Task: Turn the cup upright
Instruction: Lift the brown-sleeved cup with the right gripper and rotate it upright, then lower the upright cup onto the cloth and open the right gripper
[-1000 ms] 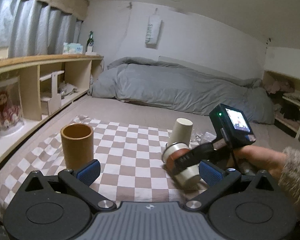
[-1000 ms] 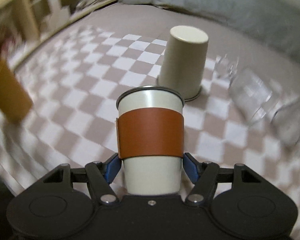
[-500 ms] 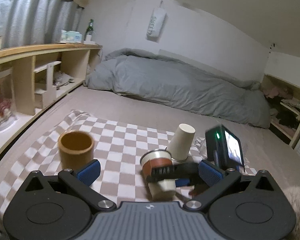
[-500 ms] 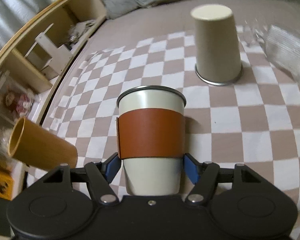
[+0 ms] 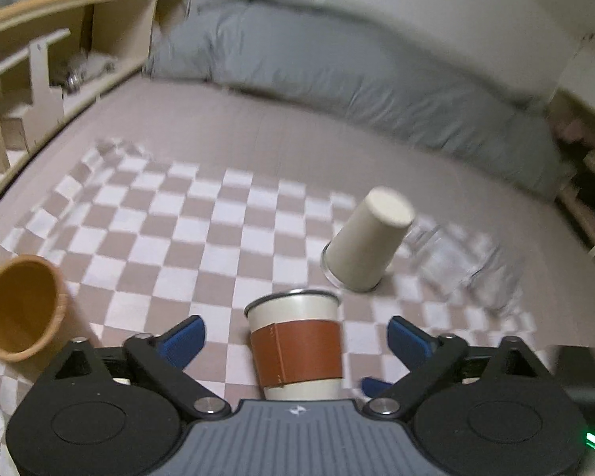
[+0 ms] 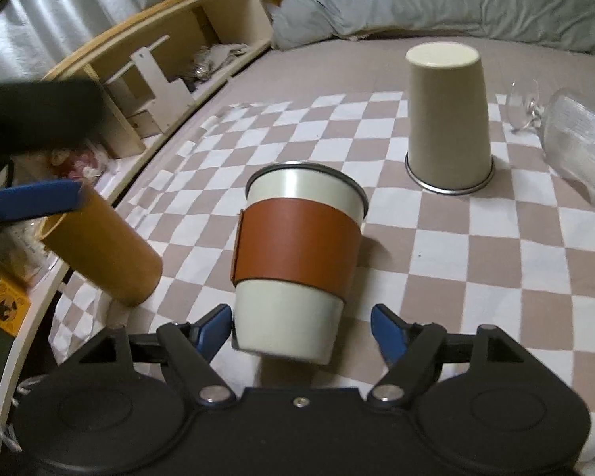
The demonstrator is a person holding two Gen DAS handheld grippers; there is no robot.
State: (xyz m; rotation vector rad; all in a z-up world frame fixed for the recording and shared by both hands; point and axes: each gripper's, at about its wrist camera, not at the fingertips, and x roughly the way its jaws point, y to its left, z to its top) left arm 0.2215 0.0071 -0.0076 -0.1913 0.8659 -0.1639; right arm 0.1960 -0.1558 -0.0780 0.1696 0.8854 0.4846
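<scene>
The steel cup with the brown leather sleeve (image 6: 297, 254) stands mouth-up on the checkered cloth (image 6: 496, 246) spread over the bed, near the cloth's front edge. The right tool (image 6: 301, 327) is released: its blue pads sit on either side of the cup's bare lower wall, with a visible gap on the right side and barely any on the left. The left tool (image 5: 295, 335) is also spread wide and holds nothing, with the same cup seen between its fingers from that side.

The cup looks like thin metal: stiff, fairly light, and slick where bare. The sleeve is probably the better place to take hold, since leather should give more friction than the polished wall below it. On soft bedding an upright cup may tip easily if nudged.

Farther back, a beige cup (image 6: 448, 119) stands mouth-down near the cloth's right edge. A wooden cup (image 6: 103, 250) stands upright at the left edge, and a clear plastic bottle (image 6: 579, 150) lies off to the right.
</scene>
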